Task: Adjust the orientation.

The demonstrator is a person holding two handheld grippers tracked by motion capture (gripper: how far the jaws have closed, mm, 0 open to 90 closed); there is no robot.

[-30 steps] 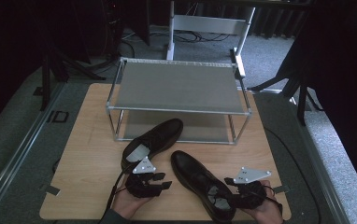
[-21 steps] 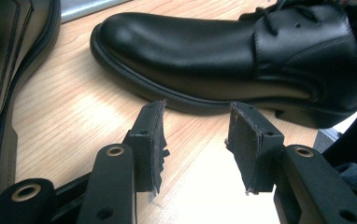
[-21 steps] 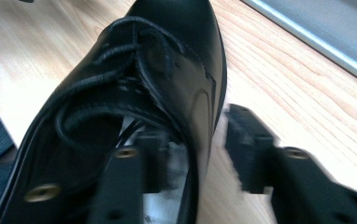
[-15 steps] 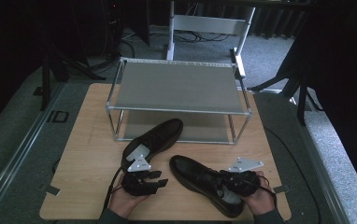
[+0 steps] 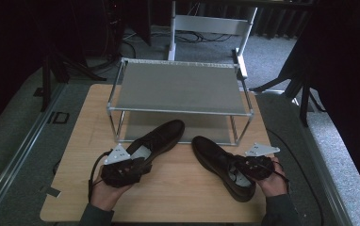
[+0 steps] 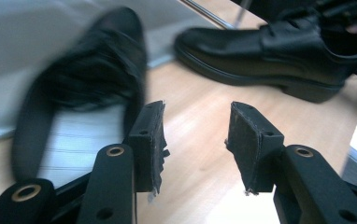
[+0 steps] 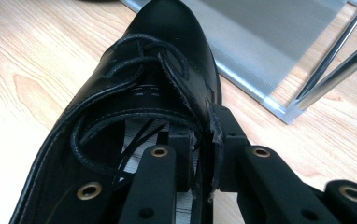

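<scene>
Wooden table (image 5: 74,141) carries a two-tier metal rack (image 5: 178,89) at its far side. Right gripper (image 7: 203,135) is clenched on the side wall of the right shoe (image 5: 223,167), near right. Left gripper (image 6: 195,135) stands wide open, empty, just beside the left shoe (image 5: 157,139) at near left.

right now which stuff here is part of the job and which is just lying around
In the job:
- right shoe, its side clamped in the right gripper
- left shoe, beside the open left gripper
- shoe rack, likely where they go

Lying about:
- chair frame behind the table
</scene>
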